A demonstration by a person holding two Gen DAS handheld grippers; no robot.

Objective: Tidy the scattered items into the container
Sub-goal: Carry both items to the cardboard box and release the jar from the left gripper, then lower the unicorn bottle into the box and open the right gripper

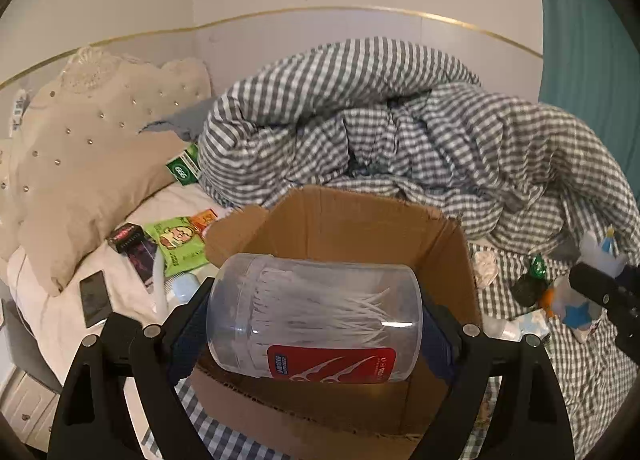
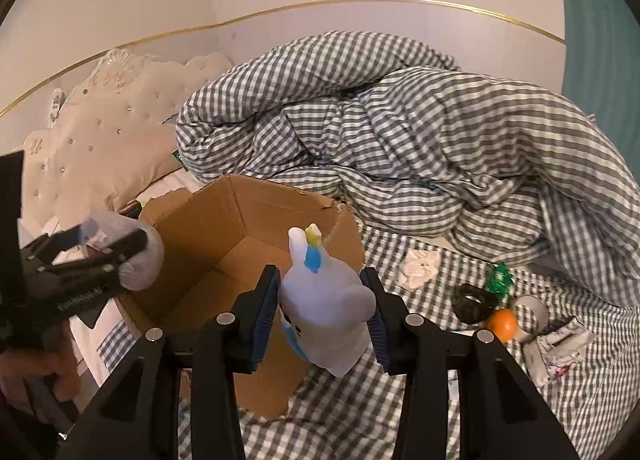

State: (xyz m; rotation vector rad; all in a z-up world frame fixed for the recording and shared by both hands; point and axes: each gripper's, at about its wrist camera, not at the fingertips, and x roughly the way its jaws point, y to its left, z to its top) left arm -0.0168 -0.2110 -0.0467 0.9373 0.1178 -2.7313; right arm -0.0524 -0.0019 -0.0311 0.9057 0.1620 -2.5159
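An open cardboard box (image 1: 360, 220) stands on the bed; it also shows in the right wrist view (image 2: 224, 220). My left gripper (image 1: 316, 316) is shut on a clear plastic jar of floss picks (image 1: 316, 312) with a red label, held sideways above the box opening; the jar also shows in the right wrist view (image 2: 140, 256). My right gripper (image 2: 320, 308) is shut on a white plush toy (image 2: 324, 312) with blue and yellow marks, just at the box's right edge. The toy also shows at the right in the left wrist view (image 1: 600, 260).
A heaped grey checked duvet (image 2: 400, 132) lies behind the box. To the right lie an orange (image 2: 502, 324), a dark ring-shaped item (image 2: 472, 302), a green packet (image 2: 498, 278), a white scrunchie (image 2: 418, 268). Left of the box are snack packets (image 1: 180, 240), a dark box (image 1: 126, 240), a phone (image 1: 94, 298), a beige pillow (image 1: 92, 164).
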